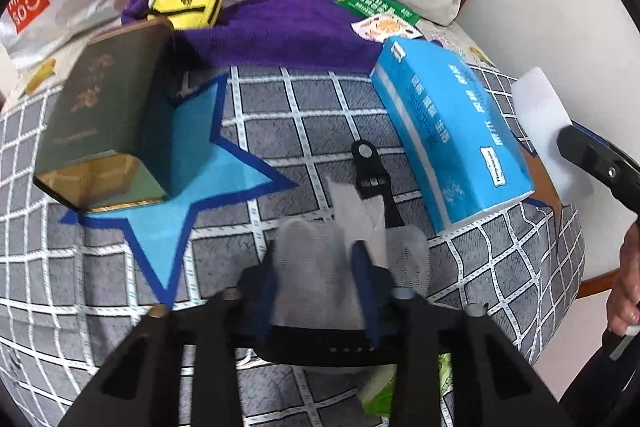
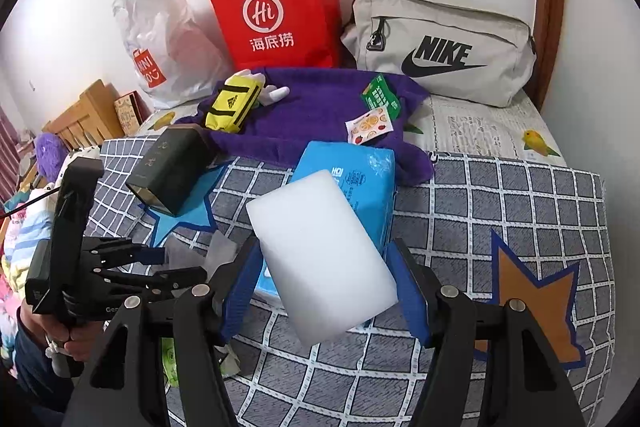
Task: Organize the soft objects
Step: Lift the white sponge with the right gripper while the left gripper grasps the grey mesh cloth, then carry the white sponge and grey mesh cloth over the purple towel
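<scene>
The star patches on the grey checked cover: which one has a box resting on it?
The light blue star patch, left of the blue tissue pack, has the dark green box resting on it. The orange star patch is bare.

Checked blanket (image 2: 520, 195) covers the bed front. Towel (image 2: 312, 115) lies behind it, carrying small pouch (image 2: 234, 103) at left, two sachets (image 2: 370, 125) at right. Tissue pack (image 2: 356, 183) sits just before the towel; dark box (image 2: 172, 167) to its left, on a star patch (image 1: 192, 179). Behind the towel, against the wall: plastic bag (image 2: 160, 39), paper bag (image 2: 276, 7), sling bag (image 2: 444, 43), left to right
</scene>
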`<state>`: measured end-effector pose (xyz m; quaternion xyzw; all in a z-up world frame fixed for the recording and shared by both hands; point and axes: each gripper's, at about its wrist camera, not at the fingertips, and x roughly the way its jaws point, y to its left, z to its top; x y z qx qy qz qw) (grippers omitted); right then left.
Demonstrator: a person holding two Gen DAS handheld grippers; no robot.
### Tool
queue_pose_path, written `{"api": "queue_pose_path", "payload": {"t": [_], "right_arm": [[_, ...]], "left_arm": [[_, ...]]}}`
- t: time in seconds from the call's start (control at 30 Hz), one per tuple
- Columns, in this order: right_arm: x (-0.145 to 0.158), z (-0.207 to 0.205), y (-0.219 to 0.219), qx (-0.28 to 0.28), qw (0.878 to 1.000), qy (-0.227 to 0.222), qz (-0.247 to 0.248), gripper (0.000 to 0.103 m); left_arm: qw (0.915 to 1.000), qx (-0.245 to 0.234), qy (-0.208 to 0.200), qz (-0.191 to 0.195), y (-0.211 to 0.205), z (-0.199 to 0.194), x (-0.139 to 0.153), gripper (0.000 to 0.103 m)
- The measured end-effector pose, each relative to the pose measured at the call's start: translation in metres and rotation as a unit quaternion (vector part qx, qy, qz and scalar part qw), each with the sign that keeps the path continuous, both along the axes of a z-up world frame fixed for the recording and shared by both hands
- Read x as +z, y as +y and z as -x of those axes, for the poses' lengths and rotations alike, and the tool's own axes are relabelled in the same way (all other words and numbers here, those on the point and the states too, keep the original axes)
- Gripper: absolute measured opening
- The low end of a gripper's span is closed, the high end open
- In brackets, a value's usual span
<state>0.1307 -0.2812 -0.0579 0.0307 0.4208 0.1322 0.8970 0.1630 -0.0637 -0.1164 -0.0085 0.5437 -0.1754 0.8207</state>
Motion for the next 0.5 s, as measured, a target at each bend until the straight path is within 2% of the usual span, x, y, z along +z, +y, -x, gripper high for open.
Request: {"api": "queue_pose_path", "payload": {"t": [0.03, 0.17, 0.5], "right_arm": [[0.0, -0.001, 0.001, 0.001, 1.0, 0.0, -0.001, 0.063], [0.001, -0.005, 0.004, 0.004, 1.0, 0.001, -0.003, 0.063], [0.015, -0.011, 0.013, 0.014, 1.0, -0.01, -0.002, 0.063]], "left_arm": [[1.0, -0.001, -0.003, 0.005, 0.003, 0.0, 0.003, 0.022], [0.9997, 0.003, -0.02, 0.017, 0.012, 0.002, 0.017, 0.014], [0.9965, 0.04, -0.068, 0.029, 0.044, -0.006, 0.059, 0.011]]}}
